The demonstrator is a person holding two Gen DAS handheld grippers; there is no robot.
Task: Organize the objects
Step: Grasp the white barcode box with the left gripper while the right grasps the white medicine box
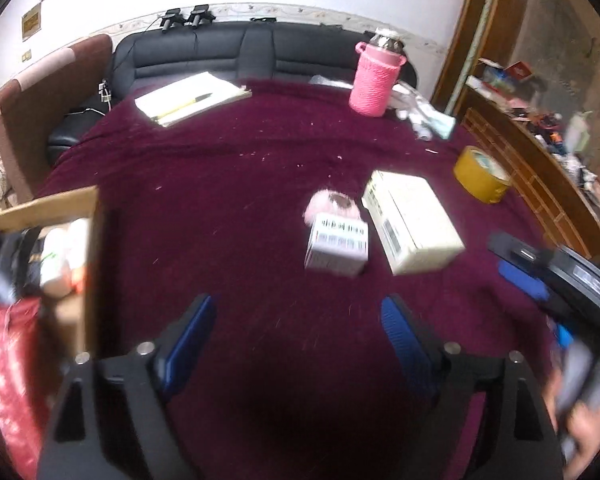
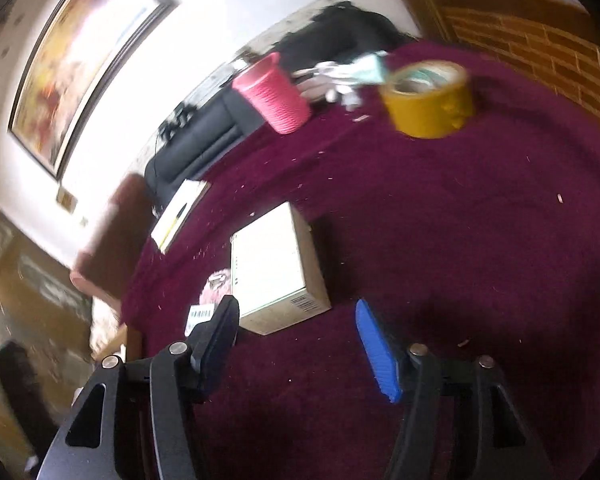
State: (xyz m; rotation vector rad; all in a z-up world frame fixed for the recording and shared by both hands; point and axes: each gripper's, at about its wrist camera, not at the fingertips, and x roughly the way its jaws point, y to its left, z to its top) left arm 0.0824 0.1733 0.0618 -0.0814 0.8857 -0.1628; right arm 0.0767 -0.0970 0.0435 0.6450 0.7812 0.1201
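Boxes and other loose things lie scattered over a maroon cloth-covered surface point(image 1: 228, 184). Near its middle, a small white cardboard box with barcode labels point(image 1: 337, 247) sits touching a blurred pink fluffy object point(image 1: 331, 203) behind it, and a larger cream rectangular carton point(image 1: 412, 222) lies just beside them to the right. A roll of yellow-brown packing tape point(image 1: 482, 179) rests on the cloth farther right, apart from the carton. At the far edge stands a bottle in a pink knitted sleeve point(image 1: 376, 80), with crumpled white and pale green wrappers point(image 1: 424, 114) next to it. A white notepad with a yellow pen on it point(image 1: 192, 98) lies at the far left. An open brown cardboard box point(image 1: 60, 216) at the left edge already holds several blurred items.

The left gripper point(image 1: 296, 320) hangs over bare cloth in front of the small box, its blue-padded fingers point(image 1: 192, 336) spread wide with nothing between them. The right gripper point(image 2: 296, 332) is rolled to one side, so its view tilts; its fingers point(image 2: 376, 352) are likewise apart and empty, with the cream carton point(image 2: 276, 272) just beyond the left finger and the tape roll point(image 2: 428, 100) well beyond.
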